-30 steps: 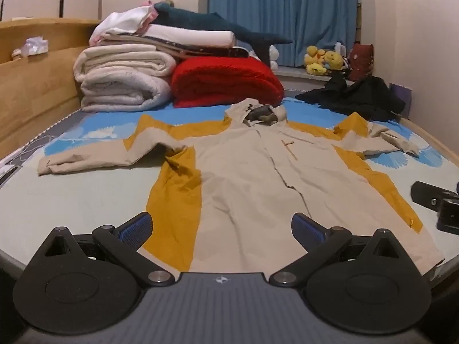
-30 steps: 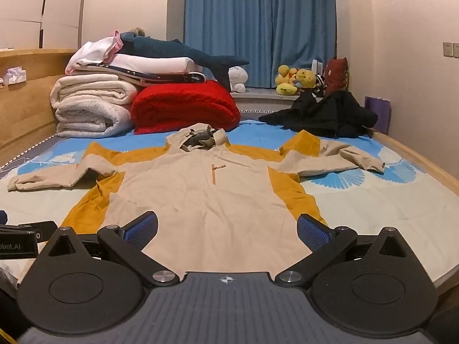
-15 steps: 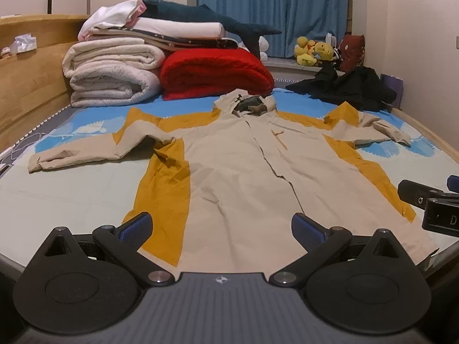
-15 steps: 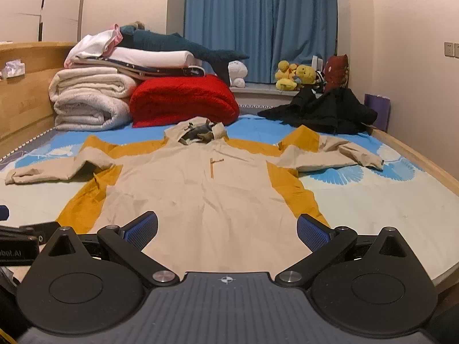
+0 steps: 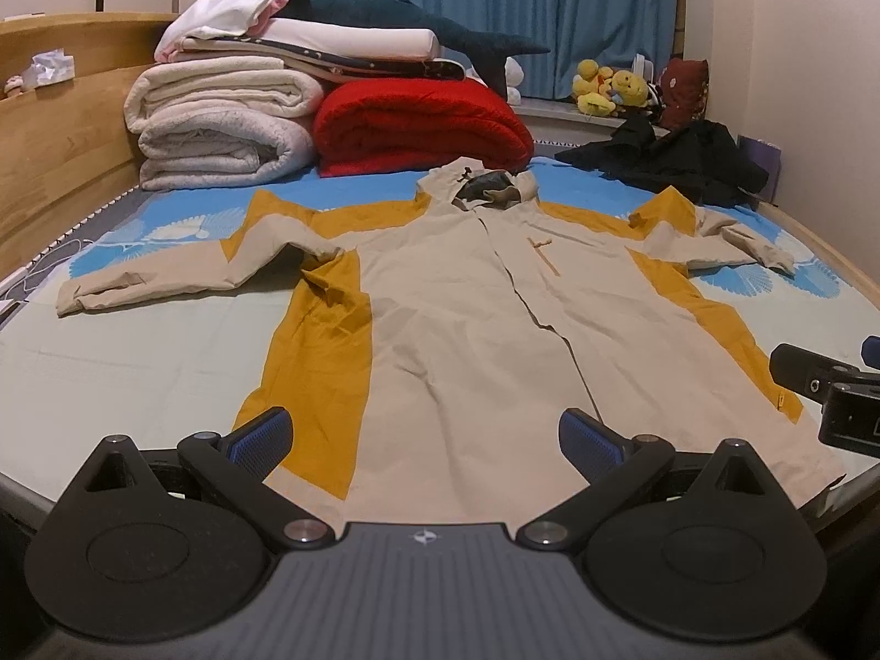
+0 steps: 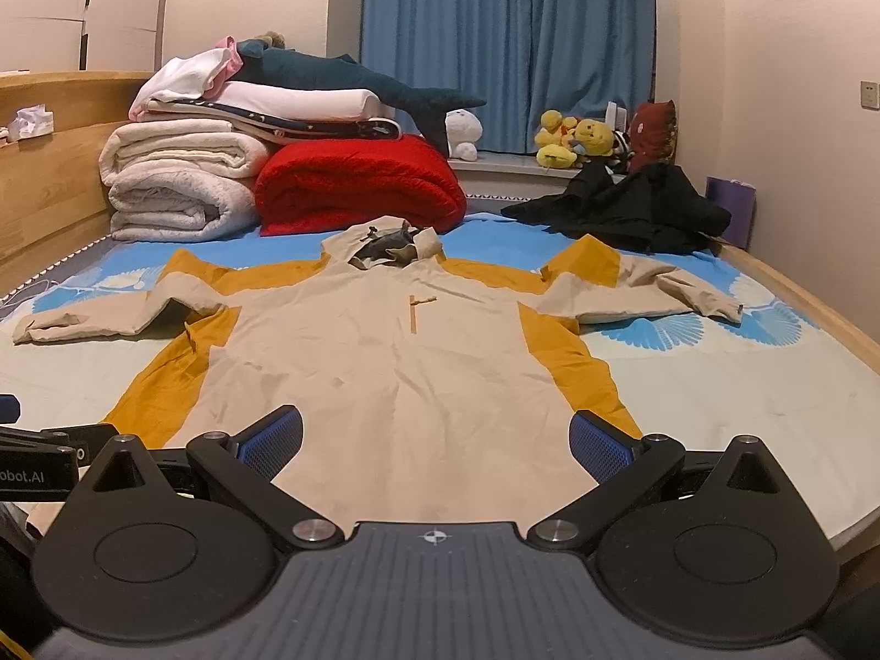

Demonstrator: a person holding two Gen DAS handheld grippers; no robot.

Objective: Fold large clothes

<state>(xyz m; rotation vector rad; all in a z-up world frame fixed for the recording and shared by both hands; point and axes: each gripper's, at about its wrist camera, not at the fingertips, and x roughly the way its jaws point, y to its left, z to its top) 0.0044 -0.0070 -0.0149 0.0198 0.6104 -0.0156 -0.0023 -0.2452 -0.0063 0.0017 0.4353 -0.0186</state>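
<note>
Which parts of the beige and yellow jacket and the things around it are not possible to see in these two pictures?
- Beige and yellow jacket: its bottom hem, left wrist view, hidden behind the left gripper.
- Same hem, right wrist view, behind the right gripper.
- Black garment heap: too crumpled to identify.
- Yellow plush toys: too small.

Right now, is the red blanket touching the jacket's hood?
Cannot tell. In the right wrist view the hood overlaps the front edge of the red blanket, but from this low angle no gap or contact shows plainly; the left wrist view is the same.
</note>
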